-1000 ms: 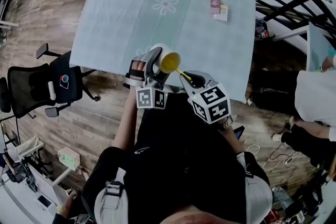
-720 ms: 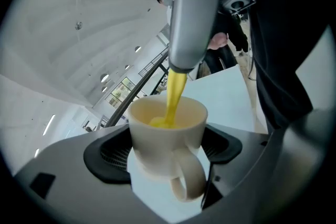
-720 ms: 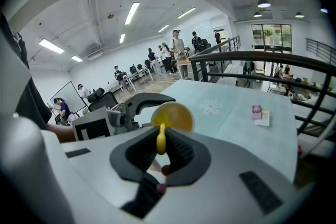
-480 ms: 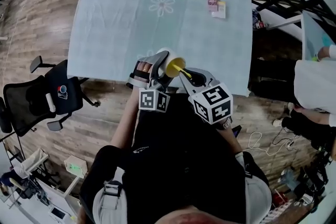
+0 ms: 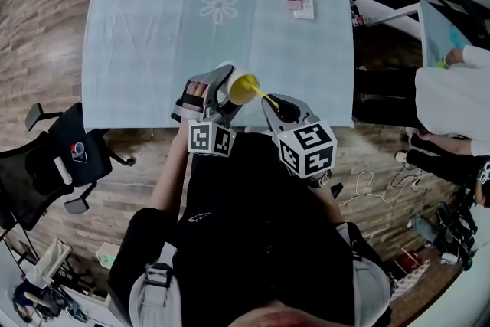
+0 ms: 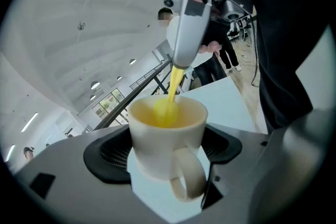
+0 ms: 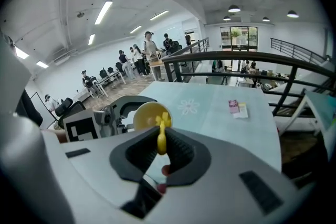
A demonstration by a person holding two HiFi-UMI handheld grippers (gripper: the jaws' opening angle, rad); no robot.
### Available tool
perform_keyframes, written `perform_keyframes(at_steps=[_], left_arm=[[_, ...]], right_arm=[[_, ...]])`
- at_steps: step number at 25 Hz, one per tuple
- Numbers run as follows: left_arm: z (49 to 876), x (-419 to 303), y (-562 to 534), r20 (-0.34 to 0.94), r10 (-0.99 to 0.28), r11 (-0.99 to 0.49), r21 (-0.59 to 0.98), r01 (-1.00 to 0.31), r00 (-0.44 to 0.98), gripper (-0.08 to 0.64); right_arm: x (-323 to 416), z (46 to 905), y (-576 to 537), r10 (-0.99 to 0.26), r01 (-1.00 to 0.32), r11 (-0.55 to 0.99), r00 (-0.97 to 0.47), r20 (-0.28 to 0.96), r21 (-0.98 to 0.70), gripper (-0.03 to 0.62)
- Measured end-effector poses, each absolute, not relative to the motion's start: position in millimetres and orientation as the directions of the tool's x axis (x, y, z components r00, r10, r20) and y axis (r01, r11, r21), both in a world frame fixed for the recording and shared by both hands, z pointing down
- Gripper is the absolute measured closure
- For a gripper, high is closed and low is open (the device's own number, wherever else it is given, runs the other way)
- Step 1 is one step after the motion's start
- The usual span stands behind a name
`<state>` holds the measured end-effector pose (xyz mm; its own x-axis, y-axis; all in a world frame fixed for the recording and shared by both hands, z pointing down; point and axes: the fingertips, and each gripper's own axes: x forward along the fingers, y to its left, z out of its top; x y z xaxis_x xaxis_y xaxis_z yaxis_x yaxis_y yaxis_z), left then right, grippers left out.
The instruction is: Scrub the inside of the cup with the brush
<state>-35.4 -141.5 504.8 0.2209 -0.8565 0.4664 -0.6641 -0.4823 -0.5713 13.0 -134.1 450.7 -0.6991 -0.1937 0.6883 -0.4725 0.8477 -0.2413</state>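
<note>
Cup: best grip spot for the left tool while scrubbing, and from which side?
Grip the cup across its body, below the rim, coming from the handle side. The round walls give the left tool two opposite faces, the handle sits in the gap between the jaws, and the mouth is left clear for the brush in the right tool. It is held that way now.

1. We see bright, even light from ceiling strips (image 7: 103,12).
2. We note fisheye bending and black corners in all views.
3. We find the close cup (image 6: 167,134) slightly soft.
</note>
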Motion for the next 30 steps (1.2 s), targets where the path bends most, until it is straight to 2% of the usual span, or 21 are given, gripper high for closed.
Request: perform_keyframes(at_steps=[11, 16, 21, 25, 30], left_arm=[[515, -60, -159, 0.442, -0.843, -0.525, -0.547, -0.652, 0.307, 0.156], [531, -57, -169, 0.413, -0.829, -0.539, -0.405, -0.739, 0.378, 0.156], [571, -61, -176, 0.438, -0.807, -0.548, -0.308, -0.777, 0.396, 0.156], [627, -84, -193, 0.487, -0.800, -0.484, -0.178, -0.857, 0.351, 0.156], [666, -124, -223, 0.496, -0.833, -0.299, -0.030, -0.954, 0.246, 0.156]], right_arm=[[-5, 460, -112, -0.258, -0.546, 0.816, -0.641, 0.723, -0.193, 0.554], [-9, 455, -109, -0.282, -0.574, 0.790, -0.654, 0.702, -0.218, 0.554], [-13, 449, -110, -0.324, -0.613, 0.751, -0.667, 0.671, -0.247, 0.554], [-9, 447, -114, -0.365, -0.650, 0.720, -0.653, 0.663, -0.244, 0.554], [3, 451, -112, -0.409, -0.704, 0.668, -0.618, 0.672, -0.241, 0.554]])
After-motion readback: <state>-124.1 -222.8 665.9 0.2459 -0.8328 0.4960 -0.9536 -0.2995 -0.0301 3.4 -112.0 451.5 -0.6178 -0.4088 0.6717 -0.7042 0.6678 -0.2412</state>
